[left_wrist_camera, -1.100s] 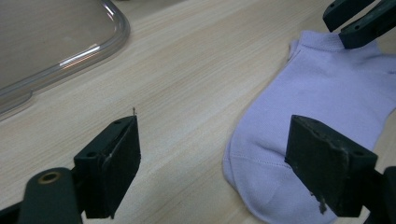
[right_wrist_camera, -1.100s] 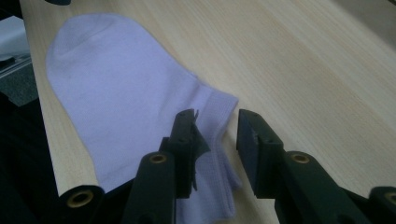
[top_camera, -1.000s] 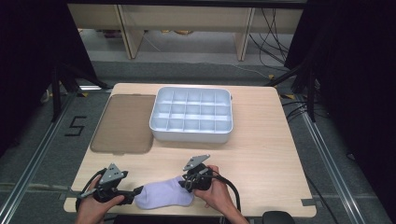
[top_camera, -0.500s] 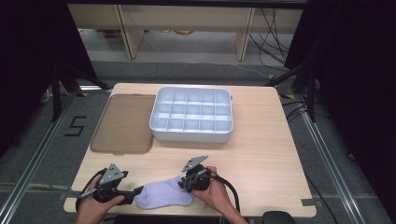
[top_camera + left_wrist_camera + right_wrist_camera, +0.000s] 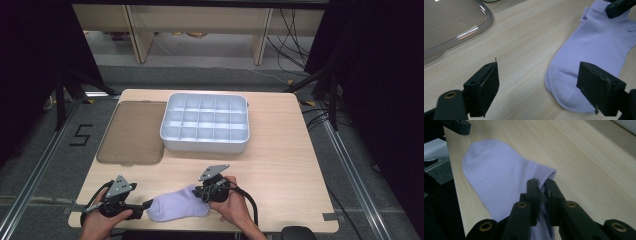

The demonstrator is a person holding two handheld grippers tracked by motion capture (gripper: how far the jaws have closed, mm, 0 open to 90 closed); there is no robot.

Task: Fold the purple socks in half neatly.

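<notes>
The right gripper (image 5: 541, 188) has its black fingers (image 5: 532, 195) pinched tight on the ribbed cuff of a pale lilac cotton ankle sock (image 5: 496, 177). The left gripper (image 5: 537, 90) has its fingers (image 5: 485, 85) spread wide, one on bare wood and one over the sock's toe end, with nothing between them. The sock lies flat on the light wooden bench (image 5: 280, 165), at its near edge between the two grippers. Beyond the sock stands a white plastic tray of square compartments (image 5: 205, 142), and just left of that tray lies a clear smoky plastic lid (image 5: 132, 132).
</notes>
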